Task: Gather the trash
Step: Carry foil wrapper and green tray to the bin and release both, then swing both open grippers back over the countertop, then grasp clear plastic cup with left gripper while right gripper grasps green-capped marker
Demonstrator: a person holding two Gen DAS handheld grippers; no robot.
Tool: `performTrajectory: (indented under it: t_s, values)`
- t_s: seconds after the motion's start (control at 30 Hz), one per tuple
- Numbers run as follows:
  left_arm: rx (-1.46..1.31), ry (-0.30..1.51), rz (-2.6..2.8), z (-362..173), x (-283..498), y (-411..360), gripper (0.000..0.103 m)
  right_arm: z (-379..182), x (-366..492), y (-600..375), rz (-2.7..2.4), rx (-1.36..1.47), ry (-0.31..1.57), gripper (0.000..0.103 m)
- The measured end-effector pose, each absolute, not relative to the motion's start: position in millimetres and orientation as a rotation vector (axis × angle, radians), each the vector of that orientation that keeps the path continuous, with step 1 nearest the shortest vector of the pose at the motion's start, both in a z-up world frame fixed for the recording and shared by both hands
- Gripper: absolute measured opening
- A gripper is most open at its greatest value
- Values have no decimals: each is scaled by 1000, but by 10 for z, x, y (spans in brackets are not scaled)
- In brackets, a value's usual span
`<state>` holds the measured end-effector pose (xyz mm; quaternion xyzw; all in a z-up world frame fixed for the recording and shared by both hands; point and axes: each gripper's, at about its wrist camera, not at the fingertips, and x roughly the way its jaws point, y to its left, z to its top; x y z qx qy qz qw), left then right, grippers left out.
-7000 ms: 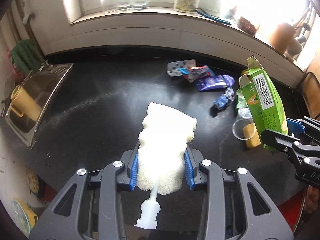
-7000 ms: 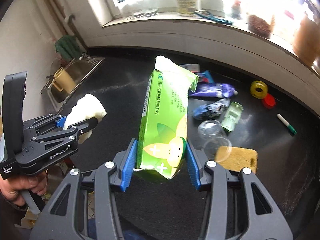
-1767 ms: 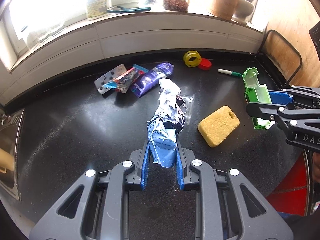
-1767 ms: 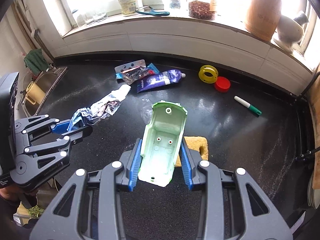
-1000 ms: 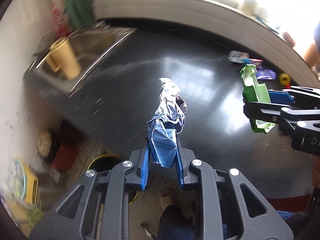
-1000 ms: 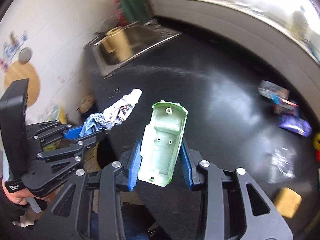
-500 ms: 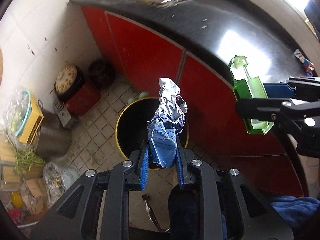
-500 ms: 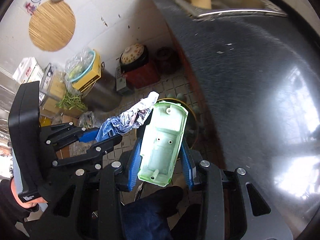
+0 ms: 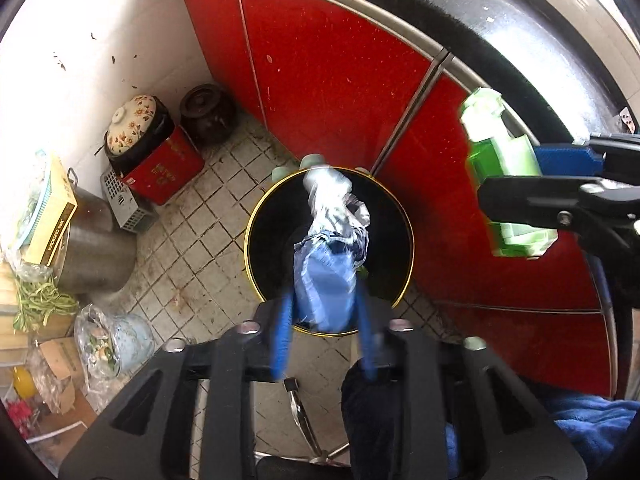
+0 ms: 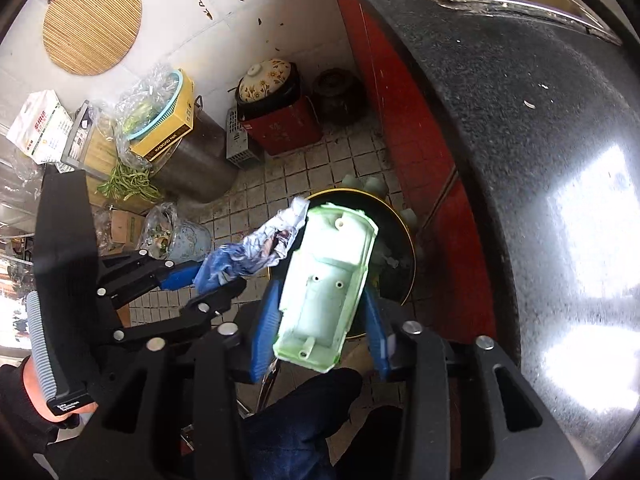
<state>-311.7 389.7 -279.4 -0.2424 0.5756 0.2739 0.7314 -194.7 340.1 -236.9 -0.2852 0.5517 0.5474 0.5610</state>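
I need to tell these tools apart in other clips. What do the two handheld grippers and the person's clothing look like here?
Both look alike: the left gripper and right gripper have matte black plastic bodies with triangular cut-outs, silver screw heads and blue finger pads. The left one's black handle has a ribbed grey grip and small white lettering, too small to read. A black cuff shows at the wrist.

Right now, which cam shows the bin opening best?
Left wrist view: the yellow-rimmed bin sits near centre, its round rim almost fully visible, with only the crumpled wrapper crossing it. In the right wrist view the green plastic shell hides most of the bin; only its right rim shows.
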Motion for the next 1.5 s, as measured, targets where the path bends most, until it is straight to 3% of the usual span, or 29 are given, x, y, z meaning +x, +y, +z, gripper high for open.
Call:
performTrajectory:
  t_s: [0.03,0.07,0.37,0.6,0.9,1.17,1.5]
  values:
    - [-527,1265,609,-2806,-3116,3899,57,-2367,-1942,3407,1287,-672,1297,56]
    - [-519,1263,617,-2810,-3120,3915,61,-2361,-1938,3416,1287,-678,1290,59]
    - [-441,1223,606,-2570,-2946,3840,85,-2072,-1610,3102,1227,-567,1276,79]
    - [-245,1118,440,-1924,-2229,3328,90,-1314,-906,2103,1025,-385,1150,84]
    - [-35,994,-23,-1251,-691,1824,90,-547,-151,-246,485,-114,1039,85]
    - [108,974,-295,-1122,47,327,90,-528,-152,-1806,219,25,1031,85]
    - [225,1000,-388,-1278,341,-319,90,-718,-47,-2561,135,101,1043,85]
